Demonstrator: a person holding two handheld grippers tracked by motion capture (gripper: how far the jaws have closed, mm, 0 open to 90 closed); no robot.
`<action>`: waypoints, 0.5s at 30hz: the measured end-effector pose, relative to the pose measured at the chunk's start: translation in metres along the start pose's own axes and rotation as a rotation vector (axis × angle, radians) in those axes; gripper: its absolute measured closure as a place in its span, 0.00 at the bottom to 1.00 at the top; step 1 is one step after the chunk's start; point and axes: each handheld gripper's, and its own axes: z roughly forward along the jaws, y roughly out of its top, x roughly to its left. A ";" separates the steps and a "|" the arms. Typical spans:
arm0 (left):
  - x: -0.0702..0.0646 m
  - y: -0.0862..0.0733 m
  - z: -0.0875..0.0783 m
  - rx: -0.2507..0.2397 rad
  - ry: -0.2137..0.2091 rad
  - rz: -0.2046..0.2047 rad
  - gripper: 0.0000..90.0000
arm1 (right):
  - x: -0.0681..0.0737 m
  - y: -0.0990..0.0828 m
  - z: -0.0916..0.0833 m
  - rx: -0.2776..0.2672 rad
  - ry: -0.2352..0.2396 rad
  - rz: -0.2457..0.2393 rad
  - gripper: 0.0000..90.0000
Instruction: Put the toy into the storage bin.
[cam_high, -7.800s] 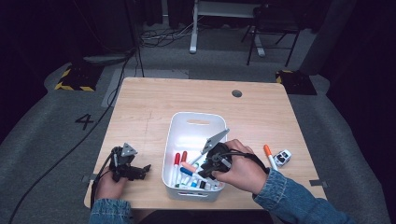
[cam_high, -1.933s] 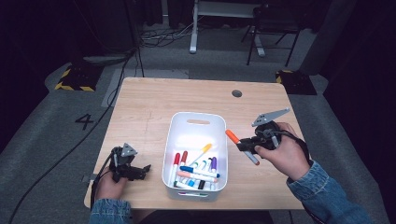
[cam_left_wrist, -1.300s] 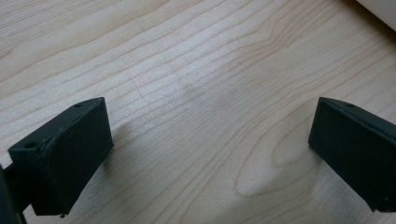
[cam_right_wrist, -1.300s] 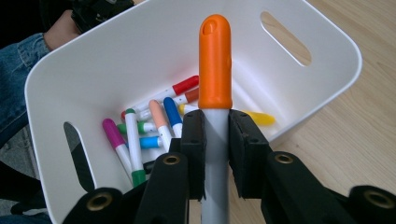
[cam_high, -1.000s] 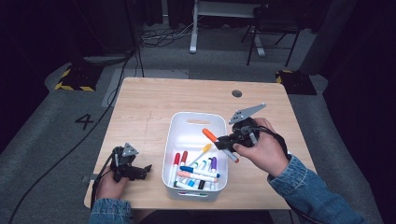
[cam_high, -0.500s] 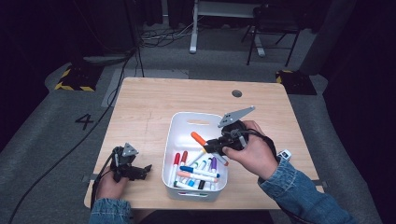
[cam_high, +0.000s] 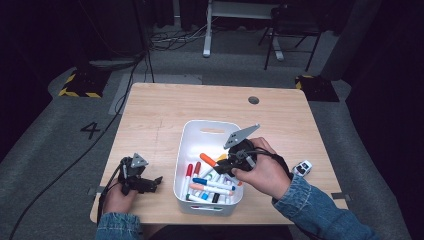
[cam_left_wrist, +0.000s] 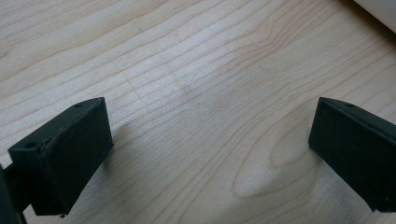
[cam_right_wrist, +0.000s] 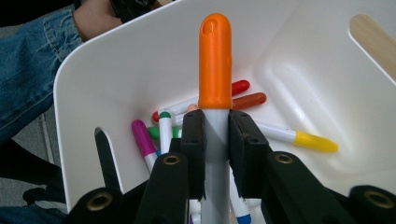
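Orange-capped marker (cam_right_wrist: 215, 60): is clamped by its white barrel between the jaws of the right gripper (cam_right_wrist: 215, 140), with the cap projecting well beyond the fingertips and over the inside of the white bin (cam_right_wrist: 84, 93).
Right jaws: are closed tight on the barrel, just behind the cap.
Left jaws: are spread wide with nothing between them; bare wood is seen ahead of the left gripper (cam_left_wrist: 210, 140).
Risk of a miss: if the pen is released high, it may bounce off the markers already in the bin (cam_high: 207, 182) and roll out.
Risk of a snag: if the jaws are lowered further, the cap may be driven into the bin wall ahead of them and the bin pushed along.
Surface: a light wooden table (cam_high: 165, 110) is used; a small white object (cam_high: 302, 167) lies beyond the right hand.
Room: dark grey floor, cables and a chair are seen past the table.
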 end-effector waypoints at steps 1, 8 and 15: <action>0.000 0.000 0.000 0.000 -0.001 0.000 0.00 | 0.001 -0.001 0.002 0.002 0.000 -0.005 0.86; 0.000 0.000 0.000 0.000 0.000 0.001 0.00 | 0.006 -0.004 0.013 0.045 0.001 -0.029 0.86; 0.000 0.000 0.000 0.001 -0.001 0.000 0.00 | 0.009 -0.007 0.026 0.072 0.014 -0.075 0.86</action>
